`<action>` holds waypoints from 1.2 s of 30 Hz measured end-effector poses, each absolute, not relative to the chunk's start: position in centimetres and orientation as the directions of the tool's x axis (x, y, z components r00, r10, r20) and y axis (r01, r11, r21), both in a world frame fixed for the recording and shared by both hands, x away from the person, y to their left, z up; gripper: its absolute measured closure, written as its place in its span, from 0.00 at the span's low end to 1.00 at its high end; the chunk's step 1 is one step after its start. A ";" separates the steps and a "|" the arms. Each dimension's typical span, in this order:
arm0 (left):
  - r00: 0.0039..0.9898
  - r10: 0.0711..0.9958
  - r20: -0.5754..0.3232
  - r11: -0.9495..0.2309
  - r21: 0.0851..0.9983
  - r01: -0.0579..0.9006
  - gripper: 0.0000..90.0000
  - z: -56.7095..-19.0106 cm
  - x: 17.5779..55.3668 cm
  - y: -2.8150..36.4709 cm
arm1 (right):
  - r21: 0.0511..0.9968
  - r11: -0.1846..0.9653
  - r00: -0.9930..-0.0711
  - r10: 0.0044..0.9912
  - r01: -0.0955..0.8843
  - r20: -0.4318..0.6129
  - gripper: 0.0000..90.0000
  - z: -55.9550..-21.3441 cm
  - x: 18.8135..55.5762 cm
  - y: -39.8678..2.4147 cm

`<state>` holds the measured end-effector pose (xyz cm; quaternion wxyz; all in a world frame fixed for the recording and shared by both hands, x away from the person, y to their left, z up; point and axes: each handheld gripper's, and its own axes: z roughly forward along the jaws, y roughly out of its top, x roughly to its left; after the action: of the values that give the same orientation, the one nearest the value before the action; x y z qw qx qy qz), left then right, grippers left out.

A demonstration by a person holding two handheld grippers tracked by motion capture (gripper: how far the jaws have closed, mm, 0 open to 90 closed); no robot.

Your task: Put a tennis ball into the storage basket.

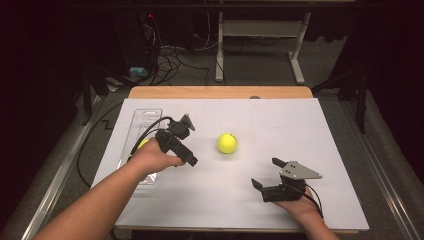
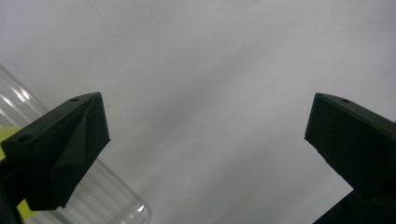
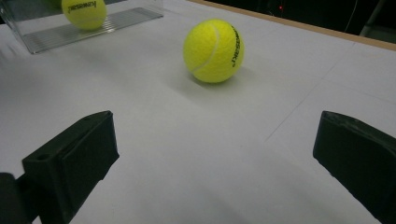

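Reaching step: right claw (image 1: 266, 173) gaped wide, empty, aimed at fuzzy yellow tennis ball (image 3: 214, 50) on white counter (image 1: 300, 130); next, probably advance, straddle, close.

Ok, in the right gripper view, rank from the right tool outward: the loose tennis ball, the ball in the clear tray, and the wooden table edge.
1. Loose tennis ball, just ahead, centre.
2. Ball in the clear tray, farther, upper left.
3. Wooden table edge, far side, upper right.
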<state>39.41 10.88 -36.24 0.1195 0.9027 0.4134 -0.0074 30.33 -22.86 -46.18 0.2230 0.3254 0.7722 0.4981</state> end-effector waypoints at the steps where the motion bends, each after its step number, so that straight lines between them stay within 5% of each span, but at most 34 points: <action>1: 0.663 0.739 -0.117 -0.636 0.205 0.744 0.01 -36.3 39.3 10.7 | 0.916 0.288 -0.687 0.726 0.280 -0.018 0.00 -46.1 30.3 -22.9; 21: 0.669 0.736 -0.108 -0.642 0.203 0.739 0.01 -37.2 38.4 10.3 | 0.914 0.299 -0.672 0.740 0.275 -0.040 0.00 -46.0 30.9 -22.1; 36: 0.672 0.732 -0.109 -0.651 0.180 0.738 0.01 -37.4 38.3 10.4 | 0.908 0.295 -0.646 0.763 0.297 -0.036 0.00 -45.0 35.7 -17.5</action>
<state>38.30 10.38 -37.38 0.1052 0.9084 0.4045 -0.0133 35.65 -17.53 -45.01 0.2409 0.3451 0.7678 0.4831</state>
